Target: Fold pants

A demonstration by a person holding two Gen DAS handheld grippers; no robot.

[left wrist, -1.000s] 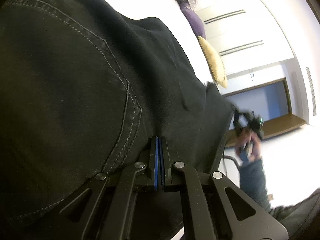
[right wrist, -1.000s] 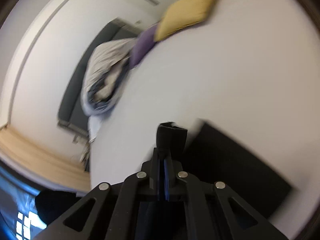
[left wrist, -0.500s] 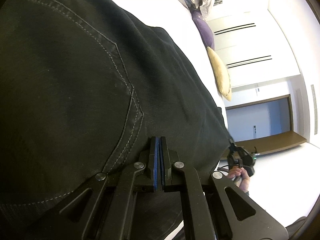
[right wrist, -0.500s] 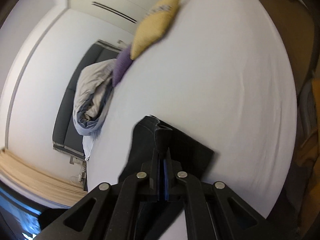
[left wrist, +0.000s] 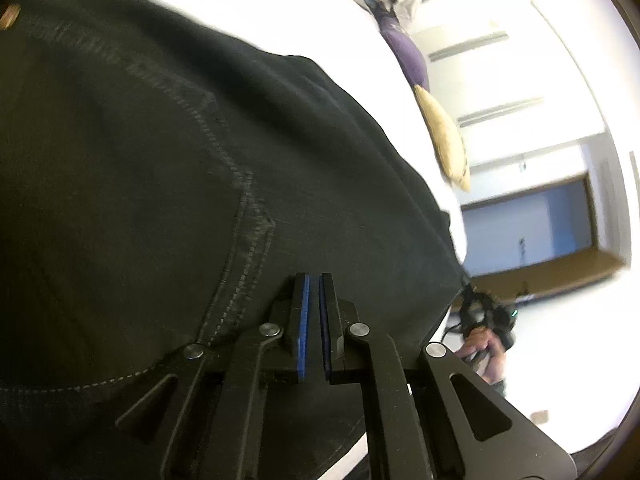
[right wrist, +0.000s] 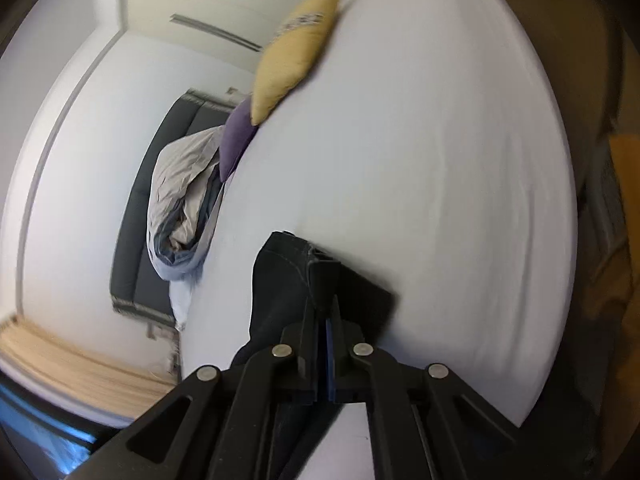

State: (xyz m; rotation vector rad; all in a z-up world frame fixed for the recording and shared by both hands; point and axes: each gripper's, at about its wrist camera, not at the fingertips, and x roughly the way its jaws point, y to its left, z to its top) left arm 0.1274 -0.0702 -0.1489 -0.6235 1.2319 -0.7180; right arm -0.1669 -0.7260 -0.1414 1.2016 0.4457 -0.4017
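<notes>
The black pants (left wrist: 168, 184) fill the left wrist view, back pocket stitching facing the camera, spread over the white bed (left wrist: 248, 12). My left gripper (left wrist: 314, 280) is shut, pinching the dark fabric by the pocket corner. In the right wrist view my right gripper (right wrist: 326, 304) is shut on a folded edge of the pants (right wrist: 280, 280), which hang from it just above the white bed (right wrist: 420, 168). The right gripper with the hand holding it shows at the right of the left wrist view (left wrist: 486, 322).
A yellow cushion (right wrist: 296, 52), a purple cushion (right wrist: 236, 136) and a bunched grey duvet (right wrist: 184, 208) lie along the far side of the bed by a dark headboard (right wrist: 140, 240). The bed edge curves at the right (right wrist: 560, 240).
The right gripper has carried its pants edge further over the bed; more white sheet shows beyond it. The left gripper keeps its pinch, and the view has shifted slightly with blur.
</notes>
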